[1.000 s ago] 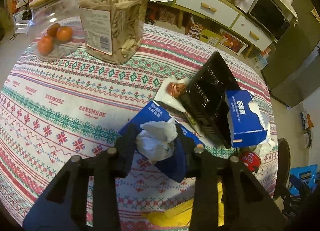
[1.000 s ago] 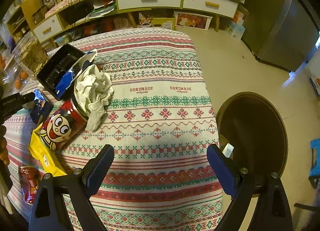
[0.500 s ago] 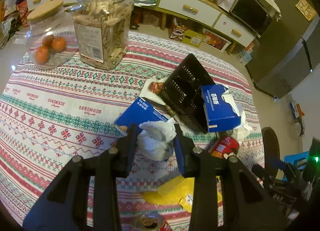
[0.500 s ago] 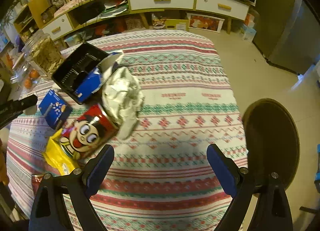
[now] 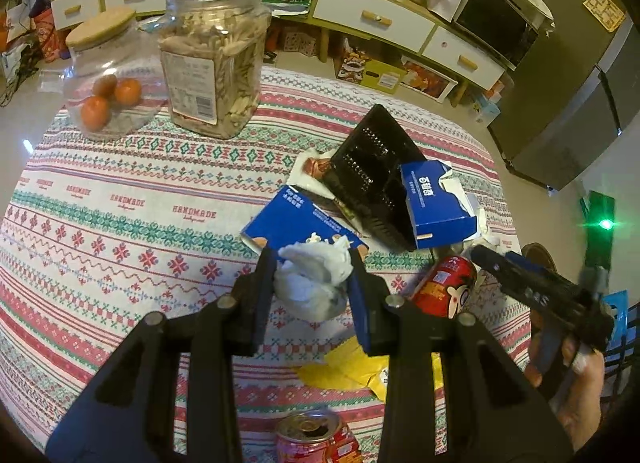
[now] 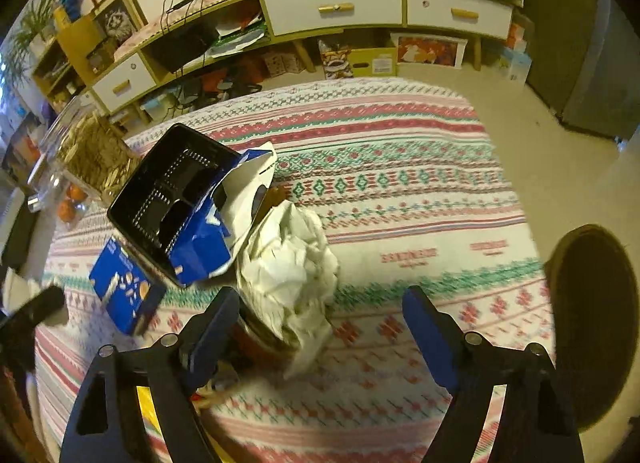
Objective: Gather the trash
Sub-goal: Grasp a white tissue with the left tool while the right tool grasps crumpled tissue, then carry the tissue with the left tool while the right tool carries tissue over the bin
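My left gripper is shut on a crumpled white tissue and holds it above the patterned tablecloth. Beyond it lie a flat blue box, a black basket with a torn blue box in it, a red can on its side and a yellow wrapper. My right gripper is open, just above a larger wad of white paper that lies over the red can. The black basket sits behind the wad.
A tall jar of snacks and a glass jar holding oranges stand at the table's far left. Another open red can stands near the front edge. A round brown stool is right of the table.
My left gripper has lifted and drawn back with the tissue. My right gripper has moved left and down, closing in on the white paper wad; it now shows in the left wrist view.
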Tool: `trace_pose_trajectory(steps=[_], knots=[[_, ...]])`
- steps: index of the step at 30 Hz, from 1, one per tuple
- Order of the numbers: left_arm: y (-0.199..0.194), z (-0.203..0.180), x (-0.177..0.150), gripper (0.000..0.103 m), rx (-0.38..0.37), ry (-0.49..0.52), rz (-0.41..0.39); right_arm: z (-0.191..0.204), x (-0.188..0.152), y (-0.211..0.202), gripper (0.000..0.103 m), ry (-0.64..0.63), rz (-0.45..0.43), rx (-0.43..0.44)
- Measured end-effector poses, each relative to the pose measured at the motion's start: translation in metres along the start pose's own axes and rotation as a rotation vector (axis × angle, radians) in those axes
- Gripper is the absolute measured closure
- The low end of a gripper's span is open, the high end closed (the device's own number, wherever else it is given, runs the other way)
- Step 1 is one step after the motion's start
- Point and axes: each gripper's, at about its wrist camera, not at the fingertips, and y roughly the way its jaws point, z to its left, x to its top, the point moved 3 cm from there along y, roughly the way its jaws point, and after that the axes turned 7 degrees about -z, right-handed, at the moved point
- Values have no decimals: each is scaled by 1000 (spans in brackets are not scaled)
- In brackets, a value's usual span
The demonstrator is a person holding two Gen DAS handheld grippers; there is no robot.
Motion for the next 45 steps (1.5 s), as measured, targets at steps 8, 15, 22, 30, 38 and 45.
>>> trace_pose_trajectory(steps=[8,15,22,30,38,45], knots=[[3,5,-1,66,9,-2,10,-1,1,21,45,80,16,113],[2,2,-3,66,10,8,9,7,-2,19,71,44,11,127],[-5,-13,-7,66,-1,34,-6,-11,-4,-3,75,47,1,101],[-11,-44,-14,66,-36,79,-18,-45,-7,-47,75,42,-34,45],[-11,-102,-27,66,-99,165,-21,-95,-23,-95,75,60,-45,-16],[-11,-150,-42,66,-151,227,-21,-151,-43,-133,75,65,-58,-89]])
